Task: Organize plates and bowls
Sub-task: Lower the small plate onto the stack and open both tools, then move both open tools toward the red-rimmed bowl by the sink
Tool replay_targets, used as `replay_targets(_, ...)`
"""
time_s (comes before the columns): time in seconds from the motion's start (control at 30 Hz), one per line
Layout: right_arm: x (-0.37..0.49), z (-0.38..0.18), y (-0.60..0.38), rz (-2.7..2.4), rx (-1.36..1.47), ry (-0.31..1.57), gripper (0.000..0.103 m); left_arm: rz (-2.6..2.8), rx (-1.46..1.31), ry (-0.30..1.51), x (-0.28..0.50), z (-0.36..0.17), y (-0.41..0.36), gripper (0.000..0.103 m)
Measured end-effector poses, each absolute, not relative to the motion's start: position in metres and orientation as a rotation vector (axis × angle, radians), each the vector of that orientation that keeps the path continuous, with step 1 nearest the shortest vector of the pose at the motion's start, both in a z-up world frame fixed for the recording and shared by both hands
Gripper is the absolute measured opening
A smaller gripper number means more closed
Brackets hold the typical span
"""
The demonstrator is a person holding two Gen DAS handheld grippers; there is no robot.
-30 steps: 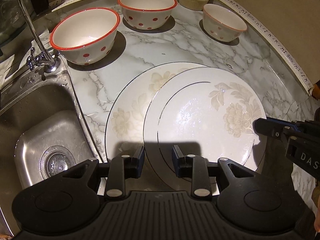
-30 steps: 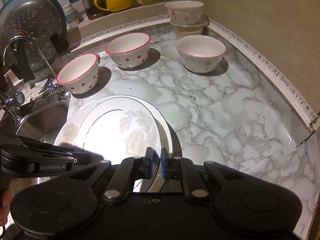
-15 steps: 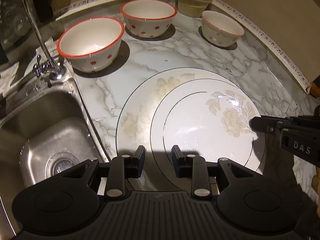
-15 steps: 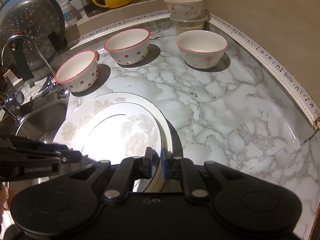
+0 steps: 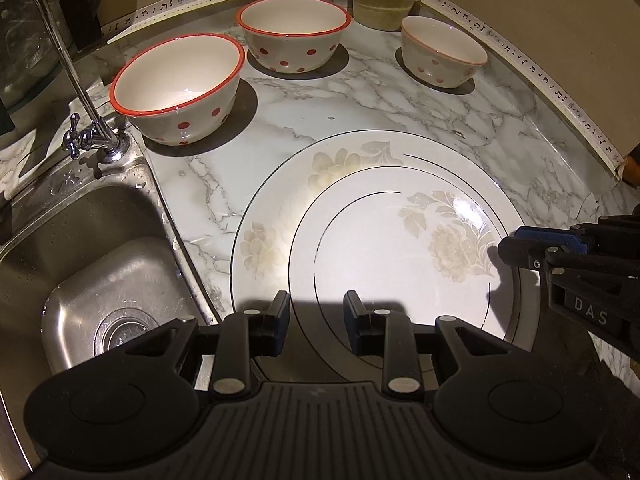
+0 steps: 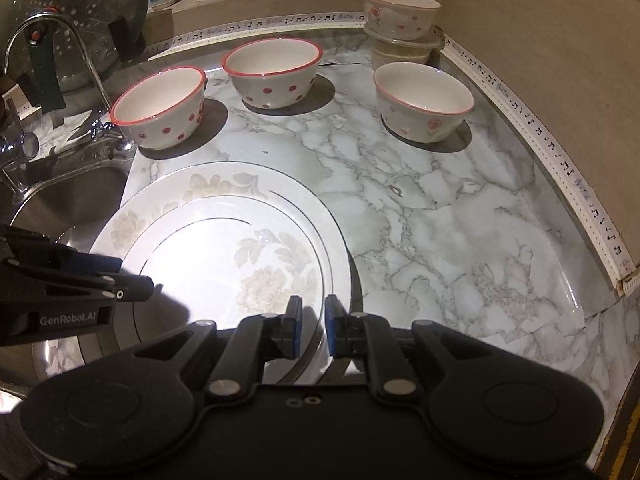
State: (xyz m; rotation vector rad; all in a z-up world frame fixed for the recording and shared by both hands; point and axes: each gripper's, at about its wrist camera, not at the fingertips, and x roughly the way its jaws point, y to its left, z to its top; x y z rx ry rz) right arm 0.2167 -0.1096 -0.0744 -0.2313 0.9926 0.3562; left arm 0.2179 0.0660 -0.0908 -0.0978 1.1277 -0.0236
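Observation:
A small white floral plate (image 5: 392,264) (image 6: 224,264) lies on a larger matching plate (image 5: 280,208) (image 6: 160,196) on the marble counter. My right gripper (image 6: 313,328) straddles the small plate's right rim. Its jaws are opening, and the rim shows between the pads with a gap on each side. In the left wrist view it enters from the right (image 5: 508,246). My left gripper (image 5: 316,320) (image 6: 136,284) hovers at the plates' near-left edge, jaws a little apart and holding nothing. Two red-rimmed dotted bowls (image 5: 176,84) (image 5: 296,36) and a smaller bowl (image 5: 442,52) stand behind.
A steel sink (image 5: 100,280) with a thin faucet (image 5: 68,60) lies left of the plates. Another small bowl sits on a lidded container (image 6: 400,48) in the back corner. A colander (image 6: 72,12) leans behind the faucet. Walls with a taped trim bound the counter's back and right.
The small plate, earlier tilted in the right gripper's grip, has come down flat onto the larger plate. The right jaws have parted slightly. The left gripper kept its place.

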Motion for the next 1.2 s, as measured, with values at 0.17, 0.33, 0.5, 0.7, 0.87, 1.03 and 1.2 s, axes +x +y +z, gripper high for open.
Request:
replay_targets(0.17, 0.214, -0.066, -0.111, 0.373, -0.219, 0.985, 0.019, -0.034, -0.126, 1.12, 0.215, -0.087, 0.07, 0.028)
replay_targets(0.33, 0.209, -0.06, -0.108, 0.389, -0.218, 0.964, 0.02, -0.065, -0.113, 1.076, 0.208, -0.077, 0.069, 0.029)
replay_targets(0.5, 0.2, -0.055, -0.106, 0.395, -0.214, 0.941, 0.029, -0.094, -0.114, 1.042, 0.202, -0.066, 0.071, 0.029)
replay_targets(0.7, 0.187, -0.046, -0.103, 0.403, -0.196, 0.901, 0.043, -0.096, -0.086, 1.006, 0.195, -0.056, 0.076, 0.029)
replay_targets(0.87, 0.176, -0.038, -0.099, 0.395, -0.182, 0.871, 0.049, -0.123, -0.084, 0.98, 0.189, -0.048, 0.083, 0.053)
replay_targets(1.03, 0.165, -0.03, -0.096, 0.375, -0.169, 0.84, 0.062, -0.159, -0.085, 0.926, 0.179, -0.038, 0.091, 0.076)
replay_targets(1.2, 0.153, -0.018, -0.09, 0.375, -0.144, 0.786, 0.089, -0.182, -0.083, 0.909, 0.174, -0.032, 0.1, 0.076)
